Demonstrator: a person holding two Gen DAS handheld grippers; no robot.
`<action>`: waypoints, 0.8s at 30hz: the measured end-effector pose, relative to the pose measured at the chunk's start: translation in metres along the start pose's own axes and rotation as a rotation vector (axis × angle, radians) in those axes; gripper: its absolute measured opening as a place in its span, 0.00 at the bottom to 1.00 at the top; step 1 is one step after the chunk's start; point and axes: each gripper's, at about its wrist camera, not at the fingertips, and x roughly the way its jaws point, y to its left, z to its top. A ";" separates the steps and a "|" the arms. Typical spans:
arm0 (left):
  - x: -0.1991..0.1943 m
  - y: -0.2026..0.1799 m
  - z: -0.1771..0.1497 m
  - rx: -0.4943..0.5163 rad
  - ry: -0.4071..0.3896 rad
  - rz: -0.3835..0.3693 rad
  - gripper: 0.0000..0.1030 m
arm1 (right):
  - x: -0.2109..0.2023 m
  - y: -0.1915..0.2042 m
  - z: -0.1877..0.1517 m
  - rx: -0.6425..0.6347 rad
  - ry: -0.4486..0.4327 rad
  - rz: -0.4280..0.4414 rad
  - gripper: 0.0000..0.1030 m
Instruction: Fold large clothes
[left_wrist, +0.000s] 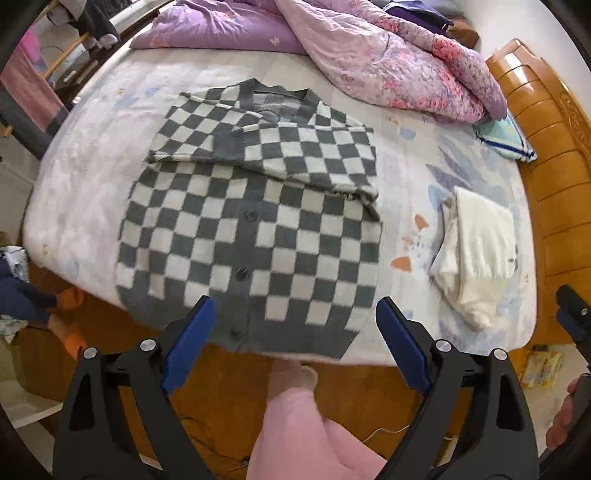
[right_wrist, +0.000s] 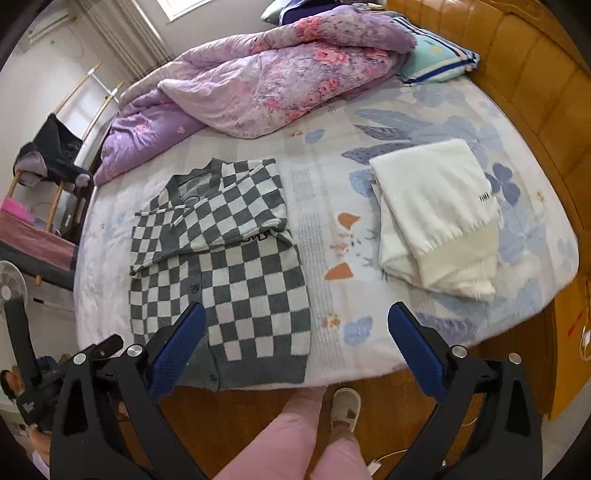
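On bed (left_wrist: 92, 177): one checkered cardigan (left_wrist: 251, 229), one folded white garment (left_wrist: 476, 251); both hand-held grippers (left_wrist: 295, 332) (right_wrist: 295, 332) released.

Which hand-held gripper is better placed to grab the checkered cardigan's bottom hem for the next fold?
Left, probably. The left hand-held gripper is open directly over the checkered cardigan hem, whereas the right hand-held gripper is open beyond its right edge, nearer the folded white garment.

A grey-and-white checkered cardigan (right_wrist: 218, 266) lies on the bed (right_wrist: 321, 206), sleeves folded across its chest, its hem just beyond the left jaw of the spread, empty right gripper (right_wrist: 295, 347). Folded white clothes (right_wrist: 436, 218) sit beyond the right jaw.
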 end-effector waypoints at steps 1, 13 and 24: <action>-0.006 0.002 -0.006 -0.001 -0.003 0.006 0.87 | -0.004 -0.001 -0.004 0.008 -0.003 0.007 0.92; -0.053 0.048 -0.019 0.014 -0.082 0.013 0.87 | -0.030 0.035 -0.029 0.031 -0.053 0.041 0.93; -0.034 0.143 0.051 0.122 -0.046 -0.051 0.87 | 0.019 0.143 -0.027 0.143 -0.073 -0.019 0.92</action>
